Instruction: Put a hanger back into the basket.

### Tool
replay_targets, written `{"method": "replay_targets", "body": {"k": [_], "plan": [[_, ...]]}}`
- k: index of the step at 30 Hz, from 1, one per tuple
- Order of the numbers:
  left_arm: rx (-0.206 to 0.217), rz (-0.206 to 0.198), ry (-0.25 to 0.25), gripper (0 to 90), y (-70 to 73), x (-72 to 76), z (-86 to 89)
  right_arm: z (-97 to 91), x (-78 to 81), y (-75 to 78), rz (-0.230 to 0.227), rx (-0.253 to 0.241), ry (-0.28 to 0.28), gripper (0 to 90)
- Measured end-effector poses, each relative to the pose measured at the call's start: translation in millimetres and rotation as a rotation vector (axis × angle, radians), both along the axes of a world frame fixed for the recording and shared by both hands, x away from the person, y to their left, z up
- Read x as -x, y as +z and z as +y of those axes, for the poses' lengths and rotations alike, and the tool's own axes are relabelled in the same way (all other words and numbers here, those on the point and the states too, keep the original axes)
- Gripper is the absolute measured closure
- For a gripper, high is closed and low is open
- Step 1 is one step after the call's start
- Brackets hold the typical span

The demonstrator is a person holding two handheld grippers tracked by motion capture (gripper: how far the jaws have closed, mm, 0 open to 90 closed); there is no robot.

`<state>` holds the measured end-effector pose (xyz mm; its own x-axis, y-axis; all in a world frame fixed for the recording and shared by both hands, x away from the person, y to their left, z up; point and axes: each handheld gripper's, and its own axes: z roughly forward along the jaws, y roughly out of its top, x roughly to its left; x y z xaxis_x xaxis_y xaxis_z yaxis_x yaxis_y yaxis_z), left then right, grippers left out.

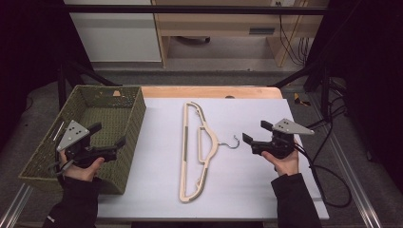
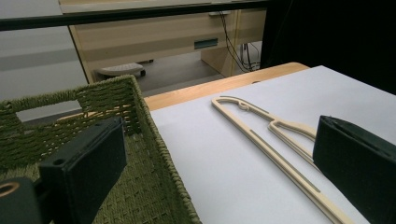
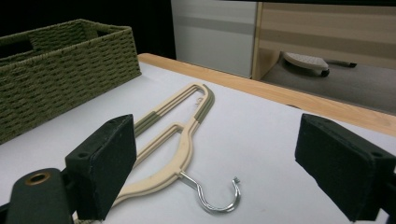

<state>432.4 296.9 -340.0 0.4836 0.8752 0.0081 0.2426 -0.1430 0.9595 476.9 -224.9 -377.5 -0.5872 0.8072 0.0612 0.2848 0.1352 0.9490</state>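
a cream hanger (image 1: 197, 151) lies flat on the white table (image 1: 247, 190), its metal hook (image 1: 233, 141) just ahead of the right gripper (image 1: 259, 133), whose jaws gape wide and empty. the left gripper (image 1: 108, 134), equally wide and empty, hovers over the green wicker basket (image 1: 43, 156), the hanger off to its right.

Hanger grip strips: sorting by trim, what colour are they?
Olive green on the cream hanger; clearest in the right gripper view.

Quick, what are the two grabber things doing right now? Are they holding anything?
Left gripper: jaws open, holding nothing, over the green woven basket.
Right gripper: jaws open, holding nothing.
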Motion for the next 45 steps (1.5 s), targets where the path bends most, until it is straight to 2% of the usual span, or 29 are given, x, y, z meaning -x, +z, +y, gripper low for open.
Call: {"method": "replay_targets", "body": {"k": [5, 7, 10, 12, 15, 16, 17, 18, 20, 24, 25, 26, 27, 34, 35, 38, 39, 44, 45], "plan": [[-0.006, 0.000, -0.001, 2.3, -0.1, -0.1, -0.6, 12.1, -10.9, -3.2, 0.009, 0.024, 0.020, 15.6], [-0.008, 0.001, 0.001, 2.3, -0.3, -0.2, -0.4, 20.2, -21.7, -6.7, 0.019, 0.035, 0.021, 19.3], [-0.007, 0.000, 0.002, 2.3, -0.4, -0.4, -0.2, 25.6, -28.8, -9.6, 0.029, 0.040, 0.026, 22.3], [-0.008, 0.003, 0.002, 2.4, -0.7, -0.6, -0.1, 33.3, -38.4, -15.7, 0.041, 0.064, 0.036, 27.2], [-0.010, 0.003, 0.002, 2.3, -0.9, -0.5, -0.4, 37.0, -43.9, -21.5, 0.053, 0.083, 0.043, 30.9], [-0.010, 0.003, 0.003, 2.3, -0.8, -0.5, -0.6, 41.1, -47.8, -28.4, 0.081, 0.107, 0.042, 33.6], [-0.010, 0.003, 0.003, 2.4, -0.8, -0.5, -0.6, 42.7, -49.7, -32.0, 0.085, 0.128, 0.049, 34.8], [-0.011, 0.003, 0.003, 2.4, -0.8, -0.5, -0.8, 42.7, -49.7, -32.0, 0.085, 0.128, 0.049, 34.8], [-0.013, 0.004, 0.002, 2.4, -1.2, -0.8, -1.6, 47.6, -53.4, -41.8, 0.113, 0.167, 0.068, 39.9], [-0.019, 0.005, 0.001, 2.3, -1.7, -0.8, -2.9, 50.9, -57.8, -50.6, 0.140, 0.191, 0.087, 46.1], [-0.017, 0.003, 0.002, 2.4, -1.4, -0.5, -2.8, 52.2, -60.7, -57.0, 0.155, 0.206, 0.098, 48.7], [-0.017, 0.003, 0.002, 2.4, -1.4, -0.5, -2.8, 52.2, -60.7, -57.0, 0.155, 0.206, 0.098, 48.7], [-0.015, 0.001, 0.002, 2.3, -0.6, 0.2, -2.3, 52.8, -62.3, -63.4, 0.187, 0.211, 0.094, 50.6], [-0.010, -0.006, 0.001, 2.4, 1.0, 2.2, -2.3, 52.9, -65.2, -80.3, 0.231, 0.254, 0.112, 60.0], [-0.012, -0.005, 0.000, 2.4, 0.9, 2.2, -2.3, 54.7, -65.4, -85.2, 0.253, 0.267, 0.113, 62.1], [-0.010, -0.002, -0.001, 2.4, 0.1, 1.4, -3.0, 56.3, -66.4, -90.5, 0.262, 0.279, 0.126, 64.4], [-0.012, 0.000, -0.001, 2.4, -0.3, 1.1, -3.1, 56.7, -67.5, -94.1, 0.269, 0.301, 0.129, 67.0], [-0.015, 0.004, -0.006, 2.4, -1.2, 0.6, -4.9, 55.2, -69.1, -98.1, 0.275, 0.314, 0.129, 73.8], [-0.016, 0.005, -0.006, 2.4, -1.2, 0.6, -5.1, 55.7, -69.2, -99.1, 0.281, 0.303, 0.123, 74.6]]}}
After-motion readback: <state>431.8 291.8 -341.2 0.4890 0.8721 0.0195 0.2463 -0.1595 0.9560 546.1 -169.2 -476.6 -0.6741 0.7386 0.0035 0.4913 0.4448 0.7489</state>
